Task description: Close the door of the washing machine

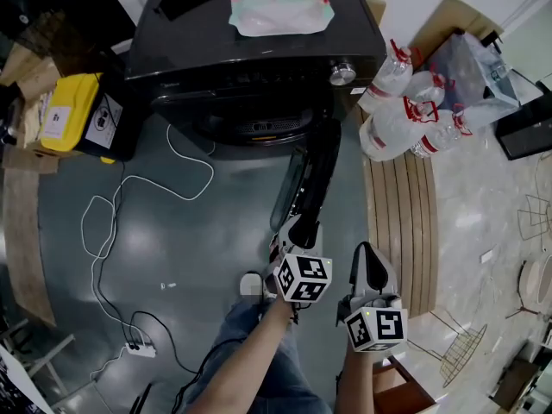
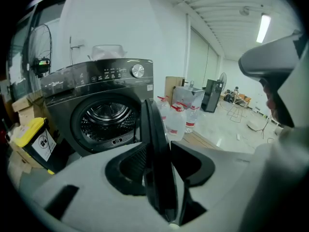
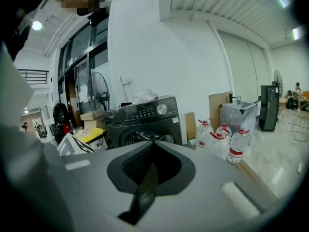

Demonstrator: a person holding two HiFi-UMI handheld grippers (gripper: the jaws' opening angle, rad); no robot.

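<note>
The dark washing machine (image 1: 250, 50) stands ahead with its drum (image 2: 104, 117) showing. Its round door (image 1: 315, 175) is swung out toward me and seen edge-on. My left gripper (image 1: 302, 228) is at the door's free edge; in the left gripper view the door (image 2: 150, 115) fills the gap between the two pads, so the left gripper (image 2: 158, 163) is shut on that edge. My right gripper (image 1: 366, 257) hangs just right of the door, apart from it, shut with nothing in it. In the right gripper view the right gripper (image 3: 153, 153) points at the washing machine (image 3: 142, 117).
Several large water bottles (image 1: 405, 110) stand right of the machine on a wooden strip (image 1: 401, 222). A yellow box (image 1: 73, 115) sits left of it. A white cable (image 1: 129, 197) runs over the grey floor to a power strip (image 1: 138, 348). A soft bag (image 1: 280, 3) lies on the machine.
</note>
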